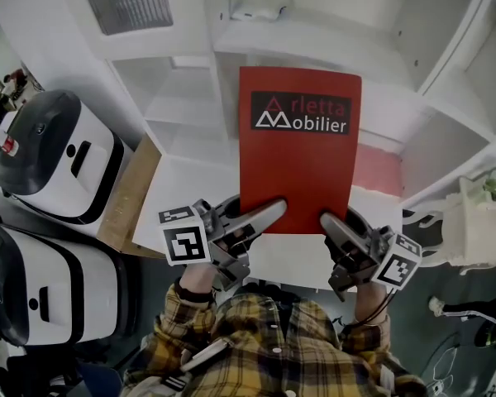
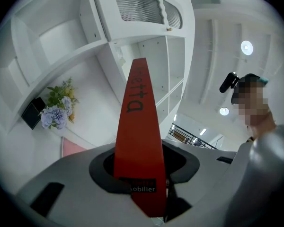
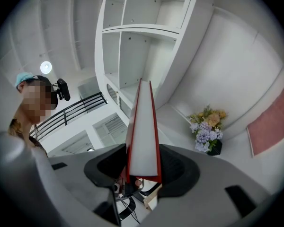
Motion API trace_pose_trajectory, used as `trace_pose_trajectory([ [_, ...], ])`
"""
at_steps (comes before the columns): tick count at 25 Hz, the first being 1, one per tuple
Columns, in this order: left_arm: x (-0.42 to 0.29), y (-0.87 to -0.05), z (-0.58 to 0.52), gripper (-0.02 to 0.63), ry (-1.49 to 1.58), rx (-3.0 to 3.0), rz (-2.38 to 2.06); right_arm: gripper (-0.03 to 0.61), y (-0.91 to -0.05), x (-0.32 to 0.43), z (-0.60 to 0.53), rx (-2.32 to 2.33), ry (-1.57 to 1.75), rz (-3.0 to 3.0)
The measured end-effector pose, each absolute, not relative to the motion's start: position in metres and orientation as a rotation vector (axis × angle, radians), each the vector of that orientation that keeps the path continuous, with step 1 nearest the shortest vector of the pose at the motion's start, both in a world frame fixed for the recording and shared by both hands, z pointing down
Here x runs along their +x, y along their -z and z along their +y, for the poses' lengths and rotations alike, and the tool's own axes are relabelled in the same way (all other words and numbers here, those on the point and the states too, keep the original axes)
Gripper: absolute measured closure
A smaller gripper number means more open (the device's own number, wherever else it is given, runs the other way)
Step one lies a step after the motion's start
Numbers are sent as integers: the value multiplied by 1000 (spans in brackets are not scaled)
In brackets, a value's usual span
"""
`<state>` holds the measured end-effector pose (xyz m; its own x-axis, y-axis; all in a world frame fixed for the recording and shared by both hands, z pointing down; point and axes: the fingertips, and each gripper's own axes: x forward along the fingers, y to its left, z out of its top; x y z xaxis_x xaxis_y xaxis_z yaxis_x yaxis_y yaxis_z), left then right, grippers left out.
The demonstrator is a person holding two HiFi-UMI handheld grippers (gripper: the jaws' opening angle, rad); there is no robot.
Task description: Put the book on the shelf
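Observation:
A red book (image 1: 299, 151) with a black label on its cover is held up flat in front of the white shelf unit (image 1: 190, 98). My left gripper (image 1: 260, 216) is shut on its lower left edge, my right gripper (image 1: 335, 224) on its lower right edge. In the left gripper view the book's red spine (image 2: 138, 141) rises from between the jaws. The right gripper view shows the white page edge (image 3: 143, 136) between red covers, clamped in the jaws. The book hides part of the shelf's middle compartments.
The shelf unit has open white compartments (image 1: 178, 85) and a pink panel (image 1: 382, 170). A flower bunch in a dark pot (image 3: 206, 129) sits in one compartment. Two white and black machines (image 1: 54, 155) stand at the left beside a wooden board (image 1: 128, 197).

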<state>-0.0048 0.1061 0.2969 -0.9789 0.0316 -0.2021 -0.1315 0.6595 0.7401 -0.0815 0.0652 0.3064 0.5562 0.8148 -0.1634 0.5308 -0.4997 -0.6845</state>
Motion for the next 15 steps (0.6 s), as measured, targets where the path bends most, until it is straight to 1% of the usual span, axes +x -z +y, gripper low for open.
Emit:
trace_pose_trajectory([
  [10, -37, -248, 125, 434, -1092, -150, 2721, 376, -259, -112, 83, -2306, -679, -1121],
  [15, -59, -227, 142, 434, -1123, -210, 2697, 376, -233, -132, 97, -2343, -695, -1163],
])
